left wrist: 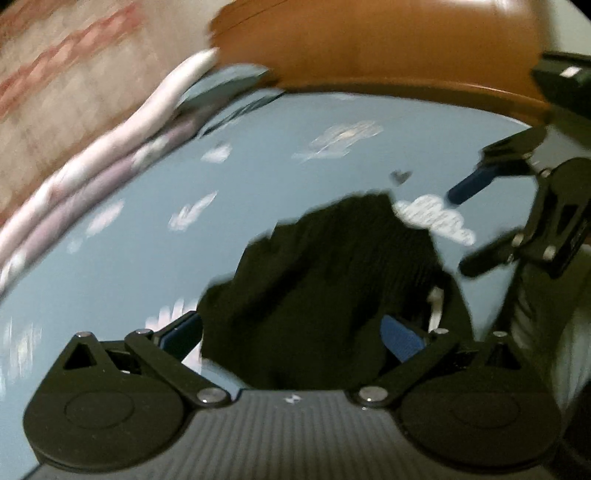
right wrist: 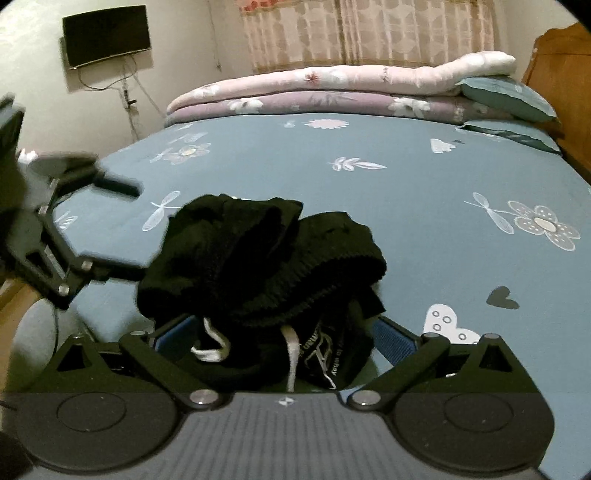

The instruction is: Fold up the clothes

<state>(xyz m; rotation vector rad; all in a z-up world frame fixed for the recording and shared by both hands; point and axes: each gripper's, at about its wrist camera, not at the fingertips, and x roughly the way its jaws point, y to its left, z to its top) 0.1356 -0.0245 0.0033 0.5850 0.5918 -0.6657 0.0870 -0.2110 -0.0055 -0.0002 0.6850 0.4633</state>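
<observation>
A black knitted garment (right wrist: pixel 258 258) with white drawstrings (right wrist: pixel 291 350) lies bunched on the blue flowered bed sheet (right wrist: pixel 406 221). My right gripper (right wrist: pixel 282 332) is open, its blue pads spread wide on either side of the bunch. My left gripper (right wrist: pixel 136 232) comes in from the left, also open, its fingertips just left of the cloth. The left wrist view is blurred. There the black garment (left wrist: pixel 325 277) fills the space between the wide-open fingers of the left gripper (left wrist: pixel 291 336), and the right gripper (left wrist: pixel 461 230) stands open at the garment's right edge.
Folded pink and lilac quilts (right wrist: pixel 314 88) and teal pillows (right wrist: pixel 506 96) are stacked at the far side of the bed. A wooden headboard (right wrist: pixel 561 66) rises at the right. A wall screen (right wrist: pixel 107 35) and curtains (right wrist: pixel 369 33) are behind.
</observation>
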